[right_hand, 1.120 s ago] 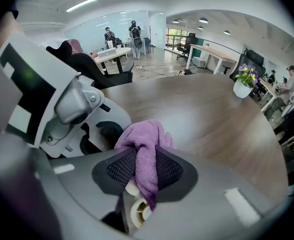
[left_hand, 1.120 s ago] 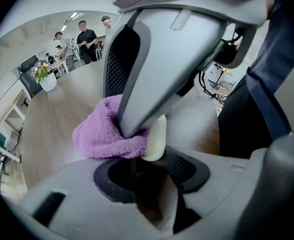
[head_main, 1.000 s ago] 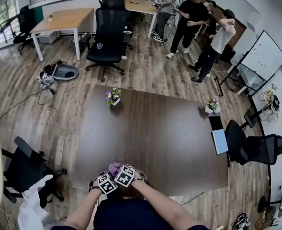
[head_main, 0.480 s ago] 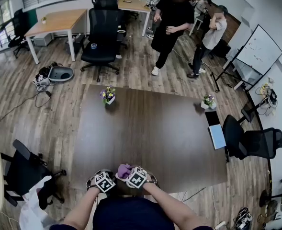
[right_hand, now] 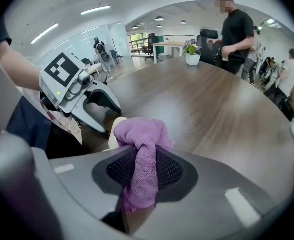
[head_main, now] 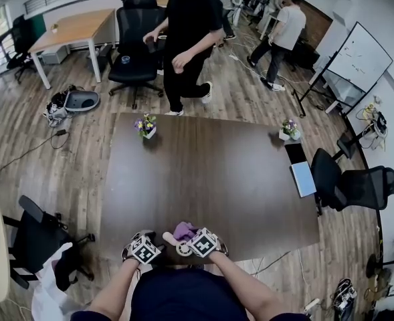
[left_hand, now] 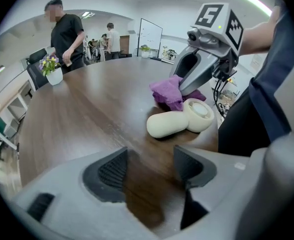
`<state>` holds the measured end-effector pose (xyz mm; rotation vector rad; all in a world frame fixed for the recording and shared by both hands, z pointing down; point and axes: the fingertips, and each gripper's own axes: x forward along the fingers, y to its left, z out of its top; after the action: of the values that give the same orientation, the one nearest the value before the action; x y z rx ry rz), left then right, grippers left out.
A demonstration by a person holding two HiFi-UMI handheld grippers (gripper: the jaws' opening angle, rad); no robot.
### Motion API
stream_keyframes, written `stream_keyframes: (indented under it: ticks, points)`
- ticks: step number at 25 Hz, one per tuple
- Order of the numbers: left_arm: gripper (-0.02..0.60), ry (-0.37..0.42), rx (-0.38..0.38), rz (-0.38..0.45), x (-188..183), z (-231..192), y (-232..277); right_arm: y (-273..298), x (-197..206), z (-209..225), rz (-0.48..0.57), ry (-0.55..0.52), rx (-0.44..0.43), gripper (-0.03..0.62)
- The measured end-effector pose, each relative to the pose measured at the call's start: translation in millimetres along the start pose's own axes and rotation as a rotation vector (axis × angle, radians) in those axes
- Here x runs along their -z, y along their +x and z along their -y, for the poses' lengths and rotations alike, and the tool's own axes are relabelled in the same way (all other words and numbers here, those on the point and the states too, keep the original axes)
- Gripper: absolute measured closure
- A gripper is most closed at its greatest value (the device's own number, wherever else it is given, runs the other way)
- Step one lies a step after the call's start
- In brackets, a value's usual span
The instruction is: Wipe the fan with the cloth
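A small cream hand fan (left_hand: 179, 121) lies on its side on the dark table (head_main: 210, 172), close to the front edge (head_main: 176, 245). My left gripper (left_hand: 149, 171) sits just short of the fan, its jaws opening with only bare table between them. My right gripper (right_hand: 143, 171) is shut on a purple cloth (right_hand: 142, 144), whose bunched end rests against the fan's round head (left_hand: 201, 115). In the head view the cloth (head_main: 184, 230) shows between the two marker cubes. From the right gripper view most of the fan (right_hand: 116, 129) is hidden behind the cloth.
Two small flower pots stand on the table, one at the far left (head_main: 144, 127) and one at the far right (head_main: 289, 130). A tablet (head_main: 302, 177) lies at the right edge. A person in black (head_main: 183, 39) stands at the far edge. Office chairs (head_main: 354, 186) flank the table.
My right gripper has moved rightward with the cloth, and the cream fan now shows on the table between the grippers. The person in black has walked up to the table's far edge.
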<state>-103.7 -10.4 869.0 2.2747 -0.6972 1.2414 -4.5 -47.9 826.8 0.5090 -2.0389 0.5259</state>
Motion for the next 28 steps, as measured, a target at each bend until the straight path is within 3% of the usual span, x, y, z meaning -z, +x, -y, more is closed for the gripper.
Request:
stream_keyframes:
  ticks: [1, 5, 8, 13, 21, 23, 25, 28]
  points:
    - [0.246, -0.001, -0.001, 0.004, -0.8, 1.5, -0.3, -0.9, 3.5, 1.9, 0.01, 0.027, -0.004, 0.48]
    - [0.182, 0.021, -0.021, 0.039, -20.8, 1.3, -7.8, -9.6, 18.0, 13.7, 0.009, 0.106, 0.022, 0.48]
    - [0.159, 0.085, -0.019, 0.026, -39.7, 5.4, -11.2, -13.4, 26.1, 14.5, 0.017, 0.164, 0.022, 0.48]
    - [0.119, 0.301, 0.056, -0.053, -62.0, 27.6, 2.5, -19.8, 32.9, 23.2, 0.051, 0.231, 0.041, 0.48]
    - [0.104, 0.841, 0.212, -0.21, -53.0, 106.0, 19.0, -38.0, 75.0, 54.3, 0.075, 0.393, 0.134, 0.48]
    - [0.114, 0.899, 0.233, -0.244, -47.7, 114.9, 27.7, -41.2, 81.6, 57.9, 0.086, 0.428, 0.149, 0.48]
    - [0.161, 0.928, 0.248, -0.263, -45.2, 120.5, 35.9, -43.0, 86.0, 59.4, 0.095, 0.451, 0.159, 0.48]
    - [0.169, 0.96, 0.248, -0.291, -44.9, 122.9, 47.1, -43.0, 90.7, 58.9, 0.101, 0.47, 0.165, 0.48]
